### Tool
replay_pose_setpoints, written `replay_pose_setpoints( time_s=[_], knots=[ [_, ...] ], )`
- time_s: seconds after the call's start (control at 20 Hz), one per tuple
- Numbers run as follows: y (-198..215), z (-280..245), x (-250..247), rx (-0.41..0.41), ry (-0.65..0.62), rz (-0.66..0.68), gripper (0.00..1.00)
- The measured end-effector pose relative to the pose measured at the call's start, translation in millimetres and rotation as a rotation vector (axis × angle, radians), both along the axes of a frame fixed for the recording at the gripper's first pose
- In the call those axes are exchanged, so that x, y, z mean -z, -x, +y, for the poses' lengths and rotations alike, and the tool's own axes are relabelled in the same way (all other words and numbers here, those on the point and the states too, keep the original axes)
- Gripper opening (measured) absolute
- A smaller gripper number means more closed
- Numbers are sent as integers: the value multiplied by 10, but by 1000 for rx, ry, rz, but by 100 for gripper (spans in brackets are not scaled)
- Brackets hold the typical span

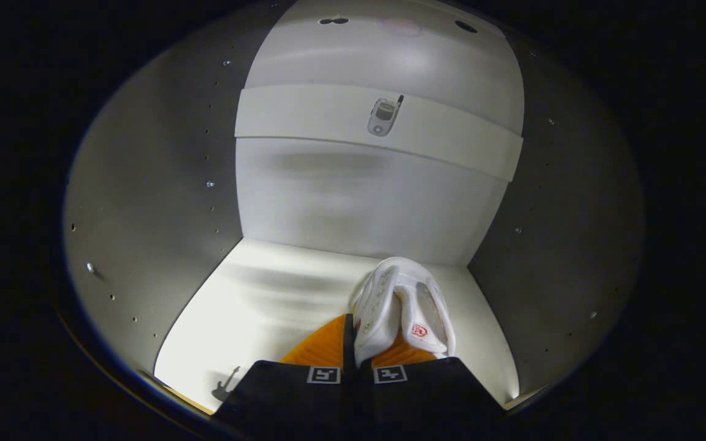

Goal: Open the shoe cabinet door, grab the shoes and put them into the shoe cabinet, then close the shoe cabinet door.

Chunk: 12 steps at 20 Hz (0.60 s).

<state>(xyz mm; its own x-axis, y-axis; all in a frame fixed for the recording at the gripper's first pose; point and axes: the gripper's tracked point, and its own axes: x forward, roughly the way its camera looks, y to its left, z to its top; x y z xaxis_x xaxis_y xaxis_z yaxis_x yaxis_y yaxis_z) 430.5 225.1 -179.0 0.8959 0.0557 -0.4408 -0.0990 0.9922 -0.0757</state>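
I look into the white shoe cabinet (175, 184), with its side walls on both sides and its back panel ahead. A white shoe (399, 306) with a small red mark is pinched between my fingers. My gripper (356, 352) is shut on the shoe, and its toe points toward the cabinet's back wall. The shoe hangs just above the cabinet's white floor (267, 306), near the right rear corner.
A white shelf (328, 113) crosses the cabinet above, with a small flip-phone sticker (383, 116) on its front edge. Rows of peg holes dot both side walls. A small guitar sticker (225, 383) sits on the floor near the front left.
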Motion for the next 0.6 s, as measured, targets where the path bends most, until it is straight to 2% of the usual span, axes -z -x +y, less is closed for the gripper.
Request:
replay_pose_setpoints(
  time_s=[0.15,0.35,0.5,0.6],
  knots=[
    [51,64,-4,-24,14,2,6],
    [190,125,-63,-48,-52,24,41],
    [378,161,-203,-50,-97,14,78],
    [530,122,-336,-32,-109,-14,91]
  ],
)
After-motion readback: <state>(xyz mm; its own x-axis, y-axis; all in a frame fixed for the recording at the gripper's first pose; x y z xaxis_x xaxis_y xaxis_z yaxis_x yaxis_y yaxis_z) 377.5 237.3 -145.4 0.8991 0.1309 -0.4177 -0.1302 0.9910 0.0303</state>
